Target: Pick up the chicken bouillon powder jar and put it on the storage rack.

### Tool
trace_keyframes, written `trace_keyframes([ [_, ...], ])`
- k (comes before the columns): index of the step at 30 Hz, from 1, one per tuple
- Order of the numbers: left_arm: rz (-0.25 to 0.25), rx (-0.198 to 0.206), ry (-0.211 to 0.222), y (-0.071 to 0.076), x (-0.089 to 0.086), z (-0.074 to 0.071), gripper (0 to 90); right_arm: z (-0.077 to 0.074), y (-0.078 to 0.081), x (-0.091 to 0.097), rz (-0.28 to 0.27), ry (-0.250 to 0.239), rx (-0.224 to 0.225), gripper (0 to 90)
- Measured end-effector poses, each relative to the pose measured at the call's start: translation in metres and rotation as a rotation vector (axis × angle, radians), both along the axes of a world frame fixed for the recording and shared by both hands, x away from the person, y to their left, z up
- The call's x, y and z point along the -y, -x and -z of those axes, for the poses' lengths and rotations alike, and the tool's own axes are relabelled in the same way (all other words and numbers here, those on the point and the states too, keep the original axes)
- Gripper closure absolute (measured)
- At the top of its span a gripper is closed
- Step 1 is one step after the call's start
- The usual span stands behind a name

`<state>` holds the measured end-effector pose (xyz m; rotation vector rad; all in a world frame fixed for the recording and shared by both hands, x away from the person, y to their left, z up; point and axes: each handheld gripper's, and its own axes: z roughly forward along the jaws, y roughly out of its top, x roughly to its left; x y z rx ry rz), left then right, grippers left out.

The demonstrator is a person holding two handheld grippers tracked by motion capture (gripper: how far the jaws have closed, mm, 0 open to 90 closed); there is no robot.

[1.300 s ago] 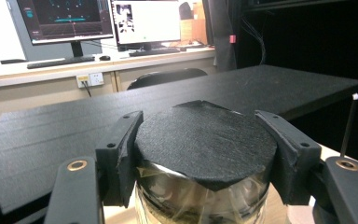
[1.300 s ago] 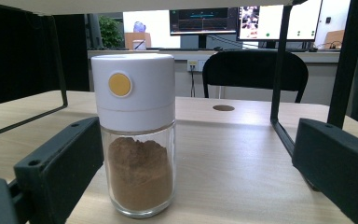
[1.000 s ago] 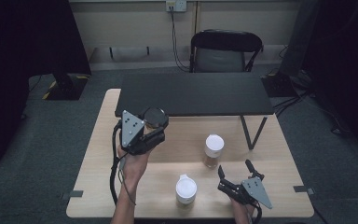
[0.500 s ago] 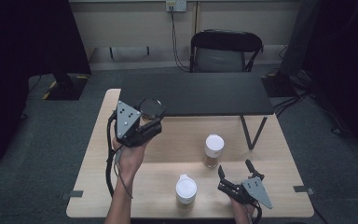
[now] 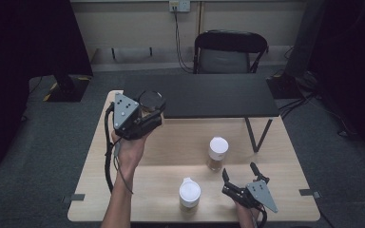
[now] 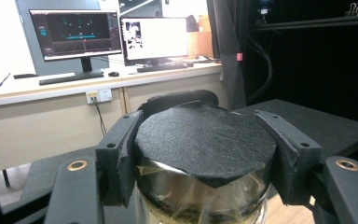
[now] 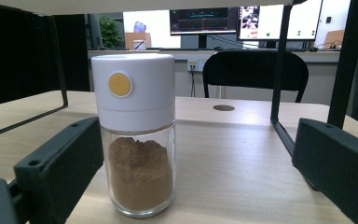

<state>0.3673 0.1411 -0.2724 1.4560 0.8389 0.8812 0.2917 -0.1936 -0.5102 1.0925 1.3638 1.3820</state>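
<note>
My left gripper (image 5: 152, 108) is raised over the table's far left part, shut on a glass jar (image 5: 151, 99) with a black lid. In the left gripper view the two jaws press on either side of that jar (image 6: 205, 135), just under its lid, and a tan filling shows through the glass. At the front right of the table my right gripper (image 5: 241, 172) rests low, open. A white-lidded jar (image 7: 136, 135) of brown powder stands upright just ahead of its jaws, untouched; in the high view this jar (image 5: 217, 152) is right of centre.
A second white-lidded jar (image 5: 189, 194) stands near the front edge of the wooden table (image 5: 171, 142). A low black shelf (image 5: 209, 95) on thin legs spans the far side. A black chair (image 5: 228, 52) stands behind it.
My left gripper has risen with the black-lidded jar and drifted a little left and away. The right gripper and both white-lidded jars have stayed put.
</note>
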Motion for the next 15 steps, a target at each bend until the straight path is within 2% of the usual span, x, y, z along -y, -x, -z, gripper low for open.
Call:
trace_keyframes([
  [9, -0.006, 0.001, -0.004, -0.018, 0.002, -0.009, 35.2, 0.000, 0.000, 0.000, 0.000, 0.001, 0.000, 0.9],
  [13, -0.006, -0.006, 0.003, -0.025, 0.003, -0.009, 35.2, 0.000, 0.000, 0.000, -0.001, 0.000, 0.001, 0.9],
  [15, -0.015, -0.006, -0.009, -0.030, 0.005, -0.008, 35.2, 0.000, 0.000, 0.000, -0.001, -0.002, 0.000, 0.9],
])
